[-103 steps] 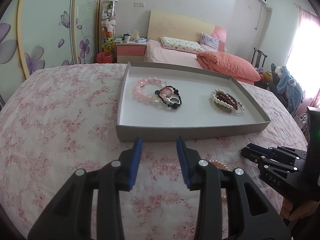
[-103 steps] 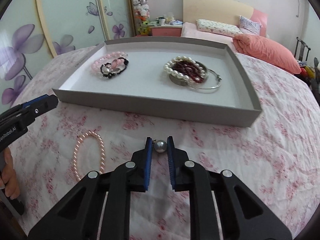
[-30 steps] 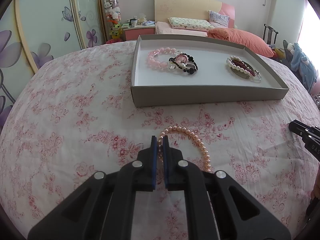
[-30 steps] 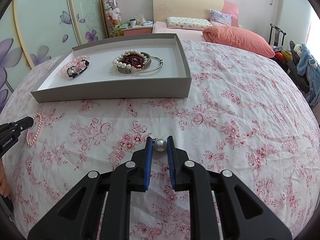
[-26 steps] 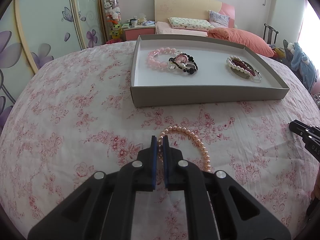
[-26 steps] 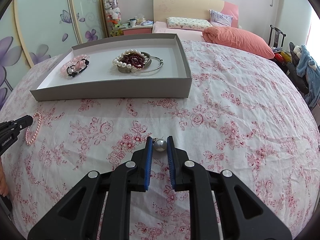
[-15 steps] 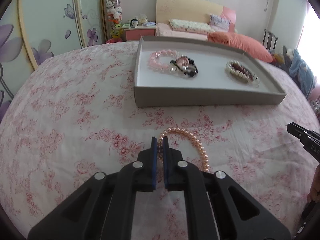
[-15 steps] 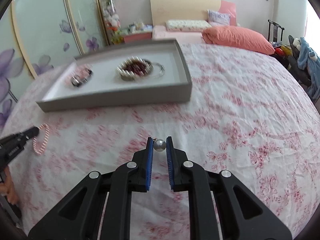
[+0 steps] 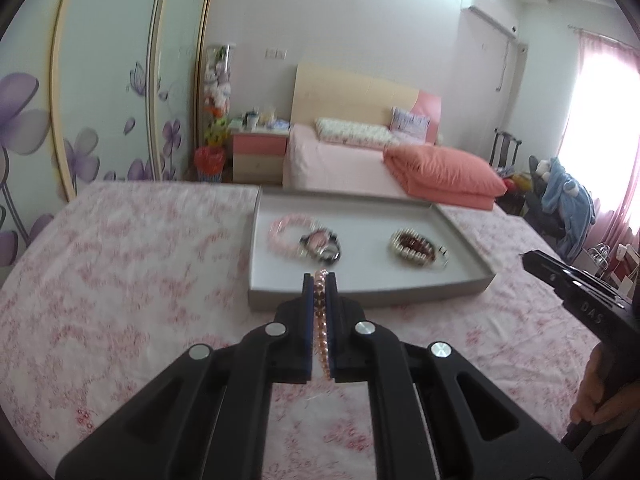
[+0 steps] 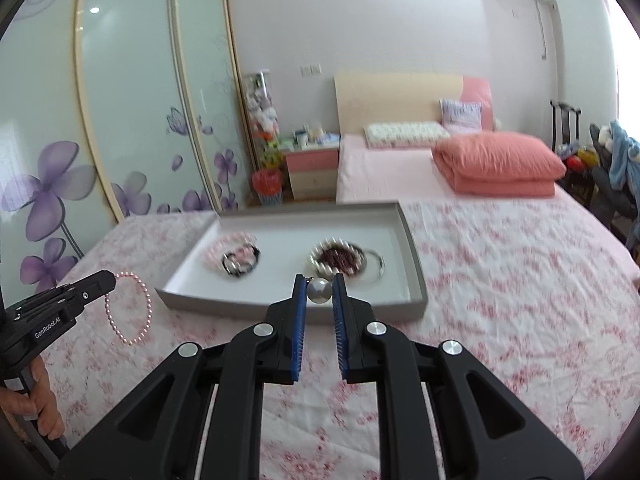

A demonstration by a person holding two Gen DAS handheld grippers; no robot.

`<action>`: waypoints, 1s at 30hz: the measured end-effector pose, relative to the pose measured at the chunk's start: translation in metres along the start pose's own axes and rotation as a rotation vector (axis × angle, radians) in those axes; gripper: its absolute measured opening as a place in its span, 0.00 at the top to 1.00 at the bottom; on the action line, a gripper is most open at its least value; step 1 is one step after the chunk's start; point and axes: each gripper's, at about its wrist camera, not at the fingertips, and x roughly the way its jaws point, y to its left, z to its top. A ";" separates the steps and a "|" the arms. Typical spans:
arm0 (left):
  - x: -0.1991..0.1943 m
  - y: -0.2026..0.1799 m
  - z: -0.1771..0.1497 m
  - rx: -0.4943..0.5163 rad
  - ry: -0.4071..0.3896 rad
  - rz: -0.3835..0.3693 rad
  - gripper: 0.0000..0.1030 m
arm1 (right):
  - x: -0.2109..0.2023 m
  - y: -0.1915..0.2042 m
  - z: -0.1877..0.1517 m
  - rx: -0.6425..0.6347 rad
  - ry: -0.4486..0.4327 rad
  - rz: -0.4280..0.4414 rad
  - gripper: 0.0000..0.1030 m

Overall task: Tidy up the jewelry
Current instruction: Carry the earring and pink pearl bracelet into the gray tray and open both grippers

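Observation:
My left gripper (image 9: 319, 280) is shut on a pink pearl bracelet (image 9: 321, 332), which hangs edge-on between the blue pads above the flowered cloth. In the right wrist view the same bracelet (image 10: 129, 309) dangles as a loop from the left gripper (image 10: 110, 280). My right gripper (image 10: 319, 284) is shut on a silver-grey pearl earring (image 10: 319, 290), lifted off the cloth. Ahead of both lies the shallow grey tray (image 9: 360, 294), also grey tray (image 10: 288, 306). It holds a pink bead bracelet (image 9: 286, 230), a black bead bracelet (image 9: 322, 246) and a white pearl and dark red bracelet pile (image 9: 414, 246).
The table wears a white cloth with pink flowers (image 9: 120, 280). The right gripper's body (image 9: 580, 300) and a hand (image 9: 596, 396) show at the right edge of the left wrist view. Behind the table stand a bed with an orange quilt (image 9: 440, 176), a bedside cabinet (image 9: 260, 152) and sliding wardrobe doors.
Both grippers rose off the cloth and tipped toward level. The pink pearl bracelet left the cloth and now hangs from the left gripper. The pearl earring stays held in the right gripper.

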 end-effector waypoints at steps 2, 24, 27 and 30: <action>-0.007 -0.006 0.005 0.007 -0.031 -0.002 0.94 | -0.003 0.004 0.005 -0.013 -0.029 -0.003 0.86; -0.009 -0.035 0.038 0.082 -0.134 -0.007 0.94 | -0.012 0.029 0.037 -0.088 -0.189 -0.031 0.86; -0.006 -0.037 0.042 0.091 -0.138 -0.007 0.94 | -0.009 0.028 0.038 -0.086 -0.195 -0.029 0.86; -0.001 -0.038 0.045 0.099 -0.140 -0.003 0.94 | -0.005 0.027 0.039 -0.087 -0.204 -0.032 0.86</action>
